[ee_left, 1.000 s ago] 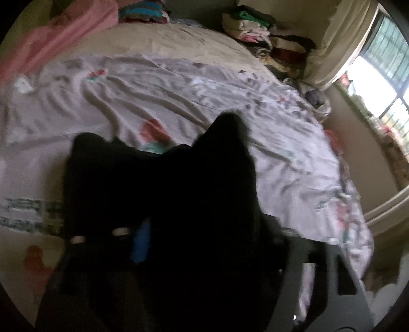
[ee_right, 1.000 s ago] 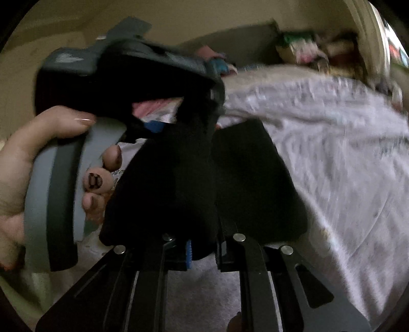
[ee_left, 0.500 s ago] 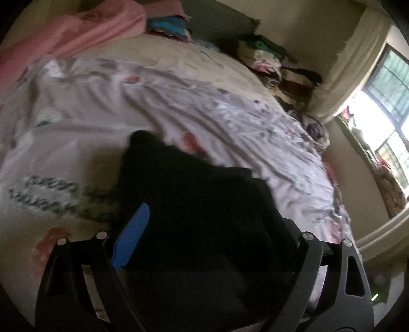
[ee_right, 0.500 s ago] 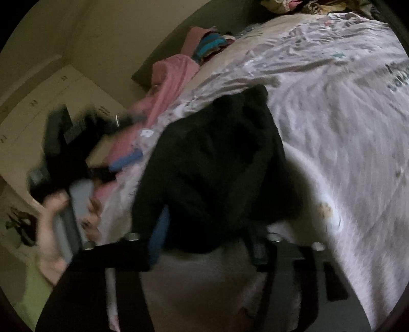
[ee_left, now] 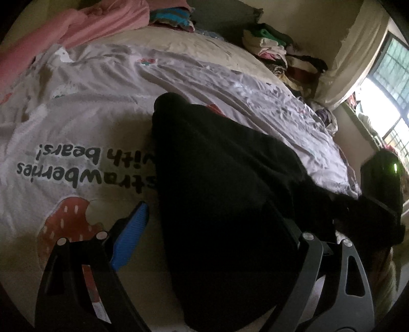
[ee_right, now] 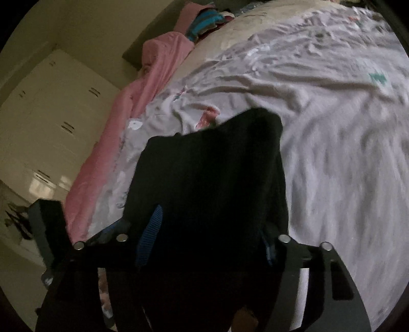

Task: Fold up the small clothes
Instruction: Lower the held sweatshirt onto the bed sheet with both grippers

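A small black garment (ee_left: 225,194) lies on the printed white bedsheet (ee_left: 76,122), spread from the bed's near edge toward its middle. My left gripper (ee_left: 212,229) is open, its jaws wide apart on either side of the cloth; its blue pad (ee_left: 130,235) shows at the left. In the right wrist view the same black garment (ee_right: 212,184) lies between the jaws of my right gripper (ee_right: 212,229), which is open too. The cloth hides part of the right gripper's fingers. My right gripper also shows at the right edge of the left wrist view (ee_left: 381,194).
A pink blanket (ee_left: 76,28) and folded colourful clothes (ee_left: 171,18) lie at the head of the bed. A pile of clothes (ee_left: 281,51) sits at the far corner by a curtain and window. Cream wardrobe doors (ee_right: 51,122) stand left of the bed.
Both grippers have opened and let go of the black garment, which has dropped flat onto the sheet. The two grippers have moved apart from each other.
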`<action>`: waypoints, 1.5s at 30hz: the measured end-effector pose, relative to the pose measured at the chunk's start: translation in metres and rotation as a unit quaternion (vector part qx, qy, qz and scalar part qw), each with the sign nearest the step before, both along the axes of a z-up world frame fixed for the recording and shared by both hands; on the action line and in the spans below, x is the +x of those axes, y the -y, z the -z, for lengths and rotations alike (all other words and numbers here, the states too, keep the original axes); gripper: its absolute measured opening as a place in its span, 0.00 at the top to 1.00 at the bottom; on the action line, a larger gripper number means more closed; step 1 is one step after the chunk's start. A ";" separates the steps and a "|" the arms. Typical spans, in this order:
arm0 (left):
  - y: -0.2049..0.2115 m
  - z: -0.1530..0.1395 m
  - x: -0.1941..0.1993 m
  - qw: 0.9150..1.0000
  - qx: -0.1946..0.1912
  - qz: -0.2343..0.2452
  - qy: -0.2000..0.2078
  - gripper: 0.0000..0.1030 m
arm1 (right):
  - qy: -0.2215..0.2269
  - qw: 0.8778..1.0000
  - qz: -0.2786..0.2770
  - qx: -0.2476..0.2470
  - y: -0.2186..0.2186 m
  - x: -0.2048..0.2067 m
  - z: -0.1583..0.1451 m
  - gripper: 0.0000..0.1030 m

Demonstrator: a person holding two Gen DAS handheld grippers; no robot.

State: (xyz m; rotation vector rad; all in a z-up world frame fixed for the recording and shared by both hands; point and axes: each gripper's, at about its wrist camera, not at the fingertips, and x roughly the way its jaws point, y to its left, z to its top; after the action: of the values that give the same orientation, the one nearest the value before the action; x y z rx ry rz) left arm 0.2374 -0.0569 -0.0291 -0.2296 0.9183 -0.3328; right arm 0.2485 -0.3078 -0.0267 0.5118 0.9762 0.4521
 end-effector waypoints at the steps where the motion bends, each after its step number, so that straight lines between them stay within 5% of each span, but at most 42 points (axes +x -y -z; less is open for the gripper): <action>1: 0.000 0.000 0.000 1.000 0.003 0.001 0.001 0.20 | -0.001 1.000 -0.003 -0.013 -0.003 0.006 0.000 0.60; 4: 0.001 0.000 0.001 1.000 0.009 0.003 0.002 0.20 | 0.009 0.997 -0.020 -0.068 -0.018 0.017 -0.007 0.89; 11: 0.014 -0.007 -0.004 1.000 0.022 0.016 0.015 0.20 | 0.129 0.980 -0.059 -0.138 -0.037 0.016 -0.063 0.90; 15: 0.022 -0.002 -0.008 0.998 0.052 0.020 0.015 0.19 | 0.095 0.982 -0.060 -0.155 -0.026 0.026 -0.030 0.90; 21: 0.026 0.005 -0.010 0.999 0.047 0.026 0.007 0.17 | 0.069 0.989 -0.034 -0.129 -0.005 0.023 0.000 0.90; 38: 0.027 0.004 -0.019 0.999 0.046 0.026 0.006 0.17 | 0.061 0.988 0.020 -0.142 0.009 -0.011 -0.011 0.72; 45: 0.020 0.002 -0.032 0.999 0.042 0.023 0.014 0.17 | 0.075 0.992 0.021 -0.102 0.020 -0.045 -0.025 0.52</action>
State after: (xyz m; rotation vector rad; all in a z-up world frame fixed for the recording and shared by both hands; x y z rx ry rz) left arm 0.2056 -0.0767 -0.0308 -0.1271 0.9088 -0.3381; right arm 0.2033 -0.3274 -0.0016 0.3085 0.8542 0.3435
